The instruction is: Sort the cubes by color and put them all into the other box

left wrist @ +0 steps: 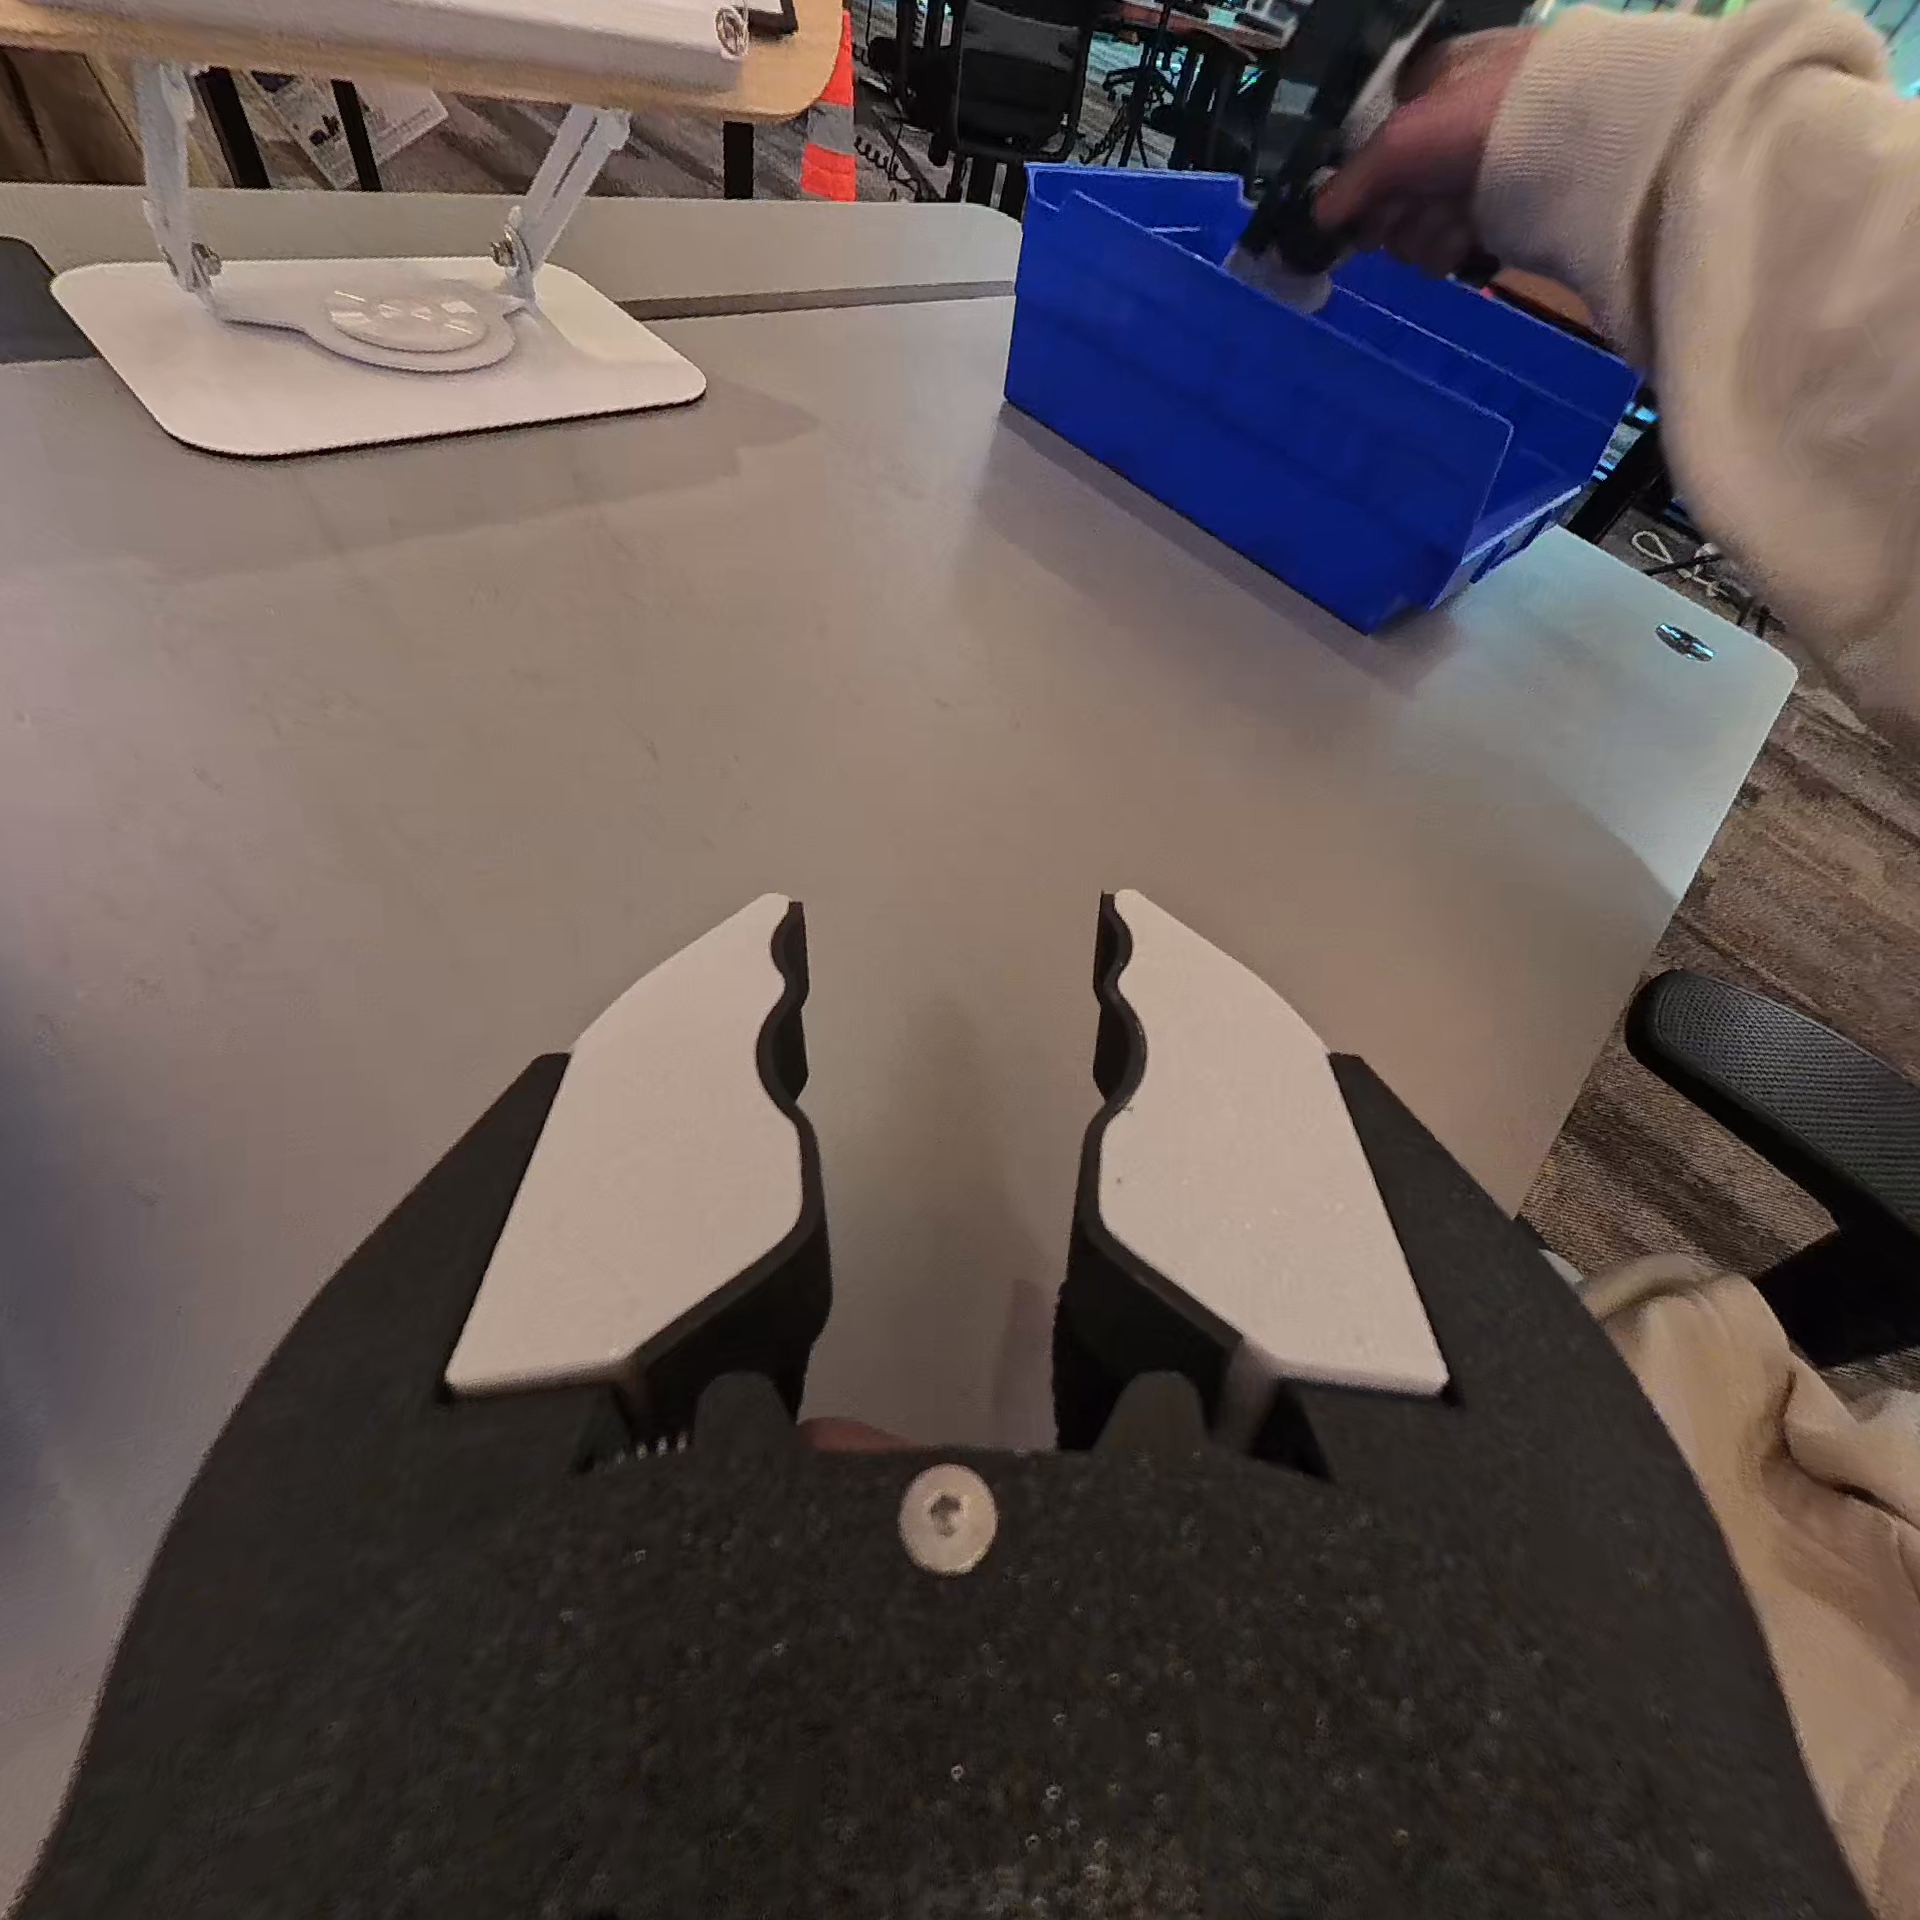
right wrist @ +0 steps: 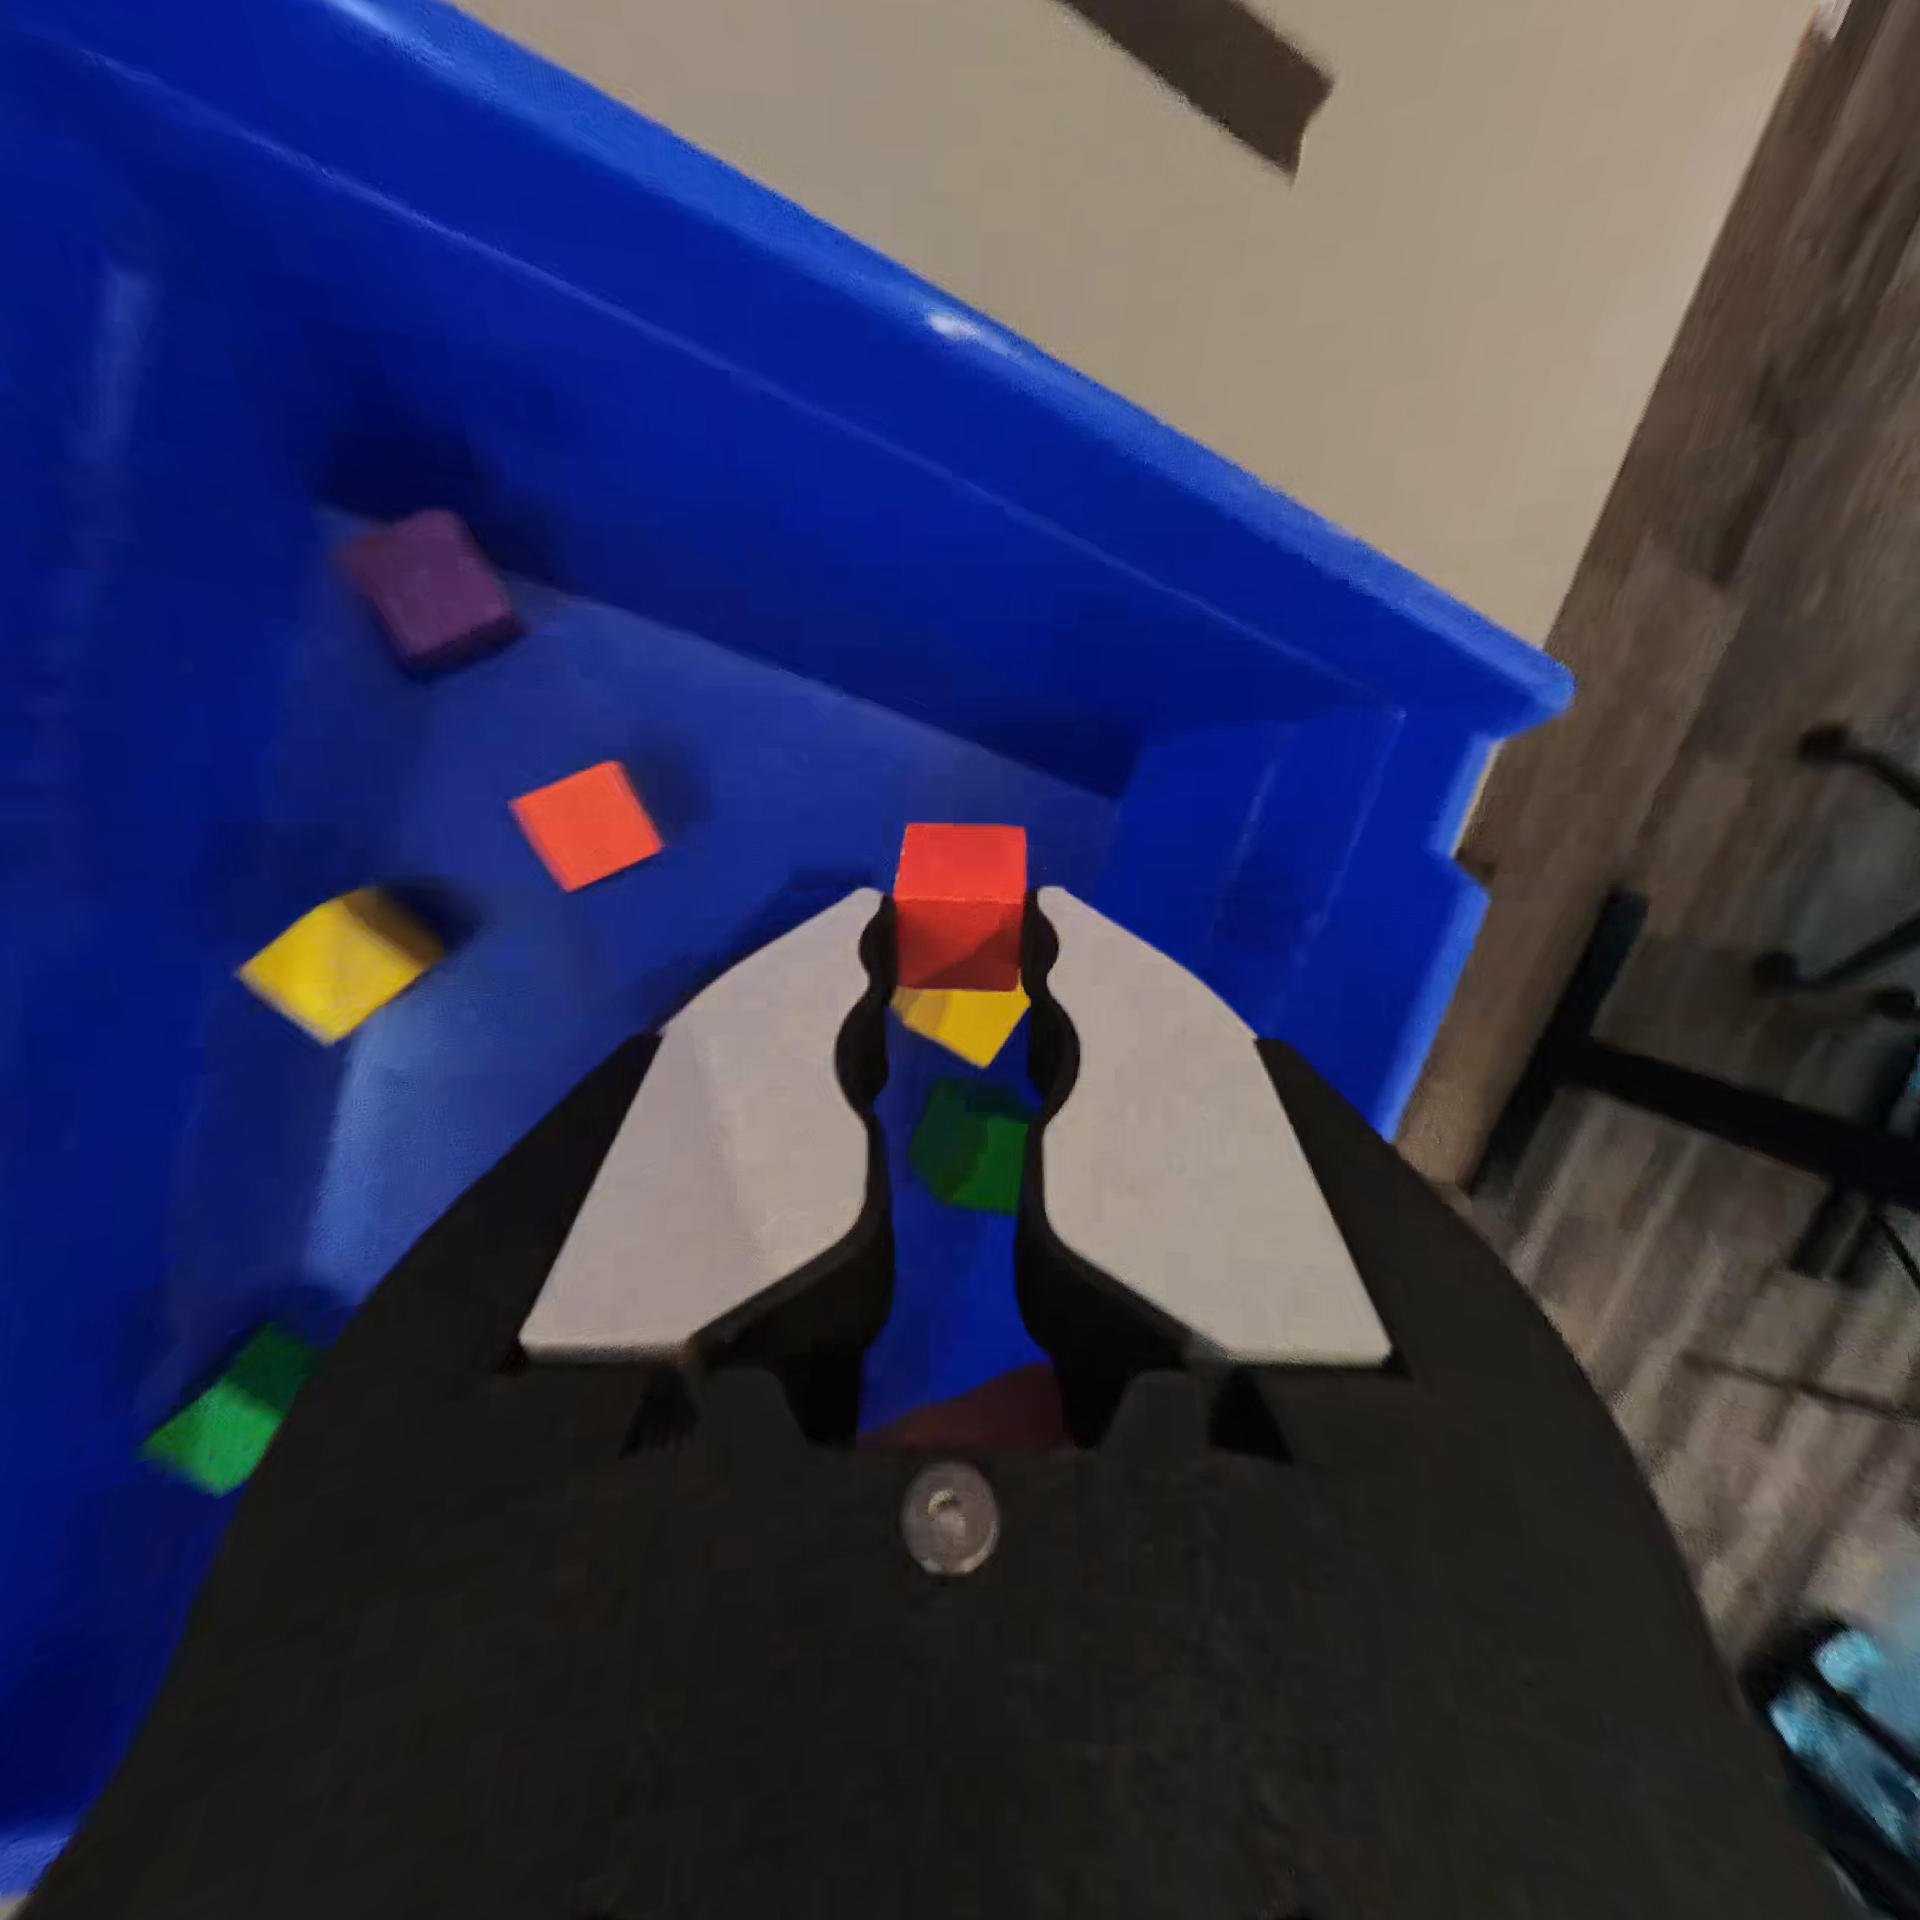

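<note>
My right gripper [right wrist: 958,920] is shut on a red cube [right wrist: 960,902], held above the floor of a blue box [right wrist: 935,499]. On the box floor lie a purple cube [right wrist: 428,588], an orange cube [right wrist: 585,825], two yellow cubes [right wrist: 338,961] [right wrist: 961,1020] and two green cubes [right wrist: 971,1143] [right wrist: 231,1413]. My left gripper [left wrist: 951,914] is open and empty over the grey table [left wrist: 623,675]. In the left wrist view two blue boxes [left wrist: 1278,416] stand side by side at the far right, with the right gripper [left wrist: 1283,255] reaching into them.
A white stand [left wrist: 374,343] sits at the table's far left. The table's right edge [left wrist: 1714,790] drops to carpet, with a black chair [left wrist: 1787,1091] beside it. A person's cream sleeve [left wrist: 1714,260] reaches over the boxes. An orange cone [left wrist: 831,114] stands behind the table.
</note>
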The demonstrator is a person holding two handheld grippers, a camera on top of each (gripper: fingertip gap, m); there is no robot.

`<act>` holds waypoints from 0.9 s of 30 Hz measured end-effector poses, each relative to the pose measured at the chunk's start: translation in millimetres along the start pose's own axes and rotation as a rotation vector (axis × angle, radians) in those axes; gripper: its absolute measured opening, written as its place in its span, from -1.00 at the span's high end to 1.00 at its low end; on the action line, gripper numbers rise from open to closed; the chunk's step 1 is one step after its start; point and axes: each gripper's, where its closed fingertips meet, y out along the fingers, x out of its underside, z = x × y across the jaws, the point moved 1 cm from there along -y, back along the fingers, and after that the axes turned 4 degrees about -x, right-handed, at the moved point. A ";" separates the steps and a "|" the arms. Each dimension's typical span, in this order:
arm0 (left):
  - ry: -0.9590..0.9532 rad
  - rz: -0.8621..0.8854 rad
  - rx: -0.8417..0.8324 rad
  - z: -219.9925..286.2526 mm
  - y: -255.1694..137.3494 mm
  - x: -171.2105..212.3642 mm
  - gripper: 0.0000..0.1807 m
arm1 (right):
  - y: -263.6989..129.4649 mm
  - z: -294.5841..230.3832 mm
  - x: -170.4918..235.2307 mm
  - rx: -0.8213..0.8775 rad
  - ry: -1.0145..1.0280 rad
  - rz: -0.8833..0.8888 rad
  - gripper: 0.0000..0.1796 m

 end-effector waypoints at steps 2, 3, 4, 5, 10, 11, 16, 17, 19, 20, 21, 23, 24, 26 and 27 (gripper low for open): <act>0.008 -0.001 -0.002 -0.1 -0.9 -0.3 0.42 | 22.0 8.8 0.1 0.044 -0.010 -0.111 0.75; 0.012 -0.002 -0.007 -0.5 -1.4 0.1 0.41 | 30.2 11.7 2.8 0.055 -0.002 -0.168 0.75; 0.015 -0.004 -0.010 -0.8 -1.9 0.8 0.41 | 36.7 14.3 4.7 0.069 -0.003 -0.212 0.74; 0.016 -0.007 -0.009 -0.8 -2.4 1.9 0.41 | 41.6 17.3 4.8 0.093 -0.017 -0.234 0.75; 0.005 -0.020 0.007 0.5 -5.1 7.4 0.41 | 51.1 19.1 7.9 0.118 -0.063 -0.279 0.63; 0.004 -0.020 0.008 0.7 -5.6 7.6 0.41 | 48.5 18.3 7.0 0.114 -0.066 -0.265 0.60; 0.008 0.001 -0.015 -1.9 -9.5 3.8 0.41 | -30.1 1.6 -22.8 0.120 -0.060 0.092 0.58; 0.008 0.006 -0.026 -3.7 -9.8 2.9 0.41 | -60.2 -15.5 -30.5 0.089 -0.062 0.234 0.57; 0.011 0.018 -0.056 -8.7 -9.6 1.7 0.41 | -128.4 -66.1 -39.0 -0.021 -0.060 0.567 0.57; 0.013 0.023 -0.075 -11.7 -9.2 1.1 0.41 | -161.0 -98.1 -36.9 -0.109 -0.048 0.730 0.58; 0.015 0.028 -0.095 -14.5 -9.1 0.3 0.41 | -188.6 -133.3 -30.1 -0.214 -0.046 0.865 0.59; 0.017 0.043 -0.131 -19.4 -9.7 -3.1 0.41 | -221.4 -199.3 -8.0 -0.388 -0.052 1.032 0.60; 0.016 0.053 -0.149 -21.5 -10.5 -5.4 0.41 | -226.9 -228.3 2.9 -0.453 -0.042 1.086 0.60; 0.013 0.076 -0.186 -25.5 -13.0 -10.0 0.41 | -218.9 -280.3 21.6 -0.539 -0.010 1.135 0.59; 0.010 0.089 -0.202 -26.9 -14.9 -12.0 0.41 | -209.9 -303.5 29.0 -0.567 -0.003 1.150 0.59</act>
